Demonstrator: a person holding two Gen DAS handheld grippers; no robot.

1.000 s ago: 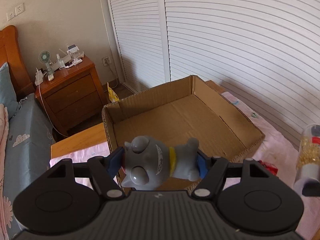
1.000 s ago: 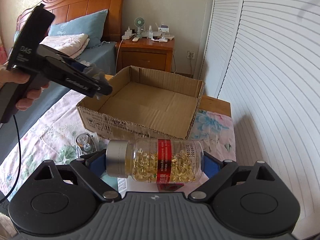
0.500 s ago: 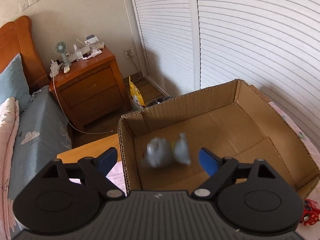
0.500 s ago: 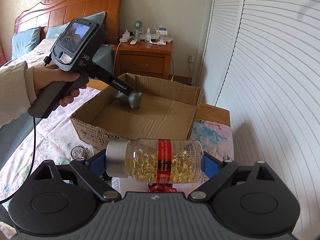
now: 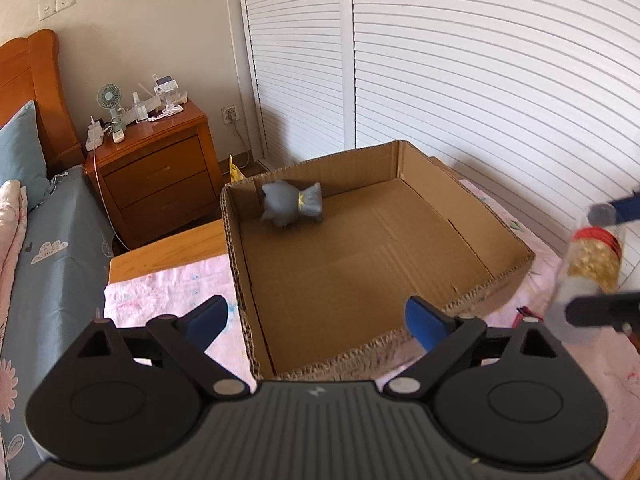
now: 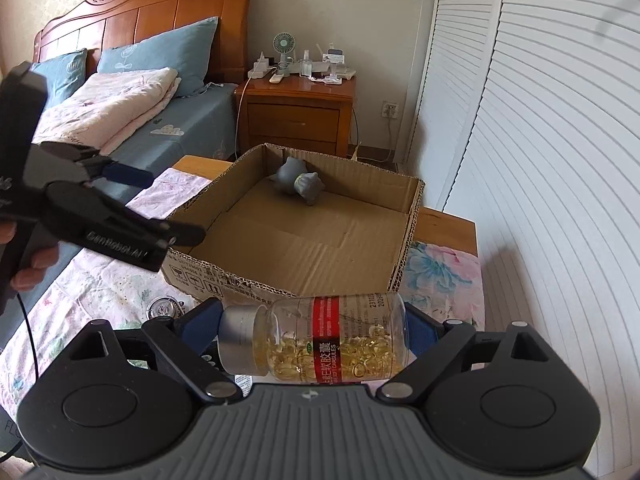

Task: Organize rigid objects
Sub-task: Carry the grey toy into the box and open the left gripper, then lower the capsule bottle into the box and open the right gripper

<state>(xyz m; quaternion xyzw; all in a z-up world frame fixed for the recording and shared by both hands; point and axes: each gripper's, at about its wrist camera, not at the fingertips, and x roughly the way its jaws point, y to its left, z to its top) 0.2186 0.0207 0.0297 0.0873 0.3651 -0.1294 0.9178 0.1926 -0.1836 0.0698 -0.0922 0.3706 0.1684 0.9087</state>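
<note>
Dropped from between the blue pads since a second ago: grey toy figure (image 5: 292, 204), now lying on its side in the far corner of the cardboard box (image 5: 500, 276), well ahead of the left gripper (image 5: 316, 320), jaws still opening and empty. Pinched lengthwise in the right gripper (image 6: 316, 340): capsule bottle (image 6: 320, 344), just short of the box's near wall.
</note>
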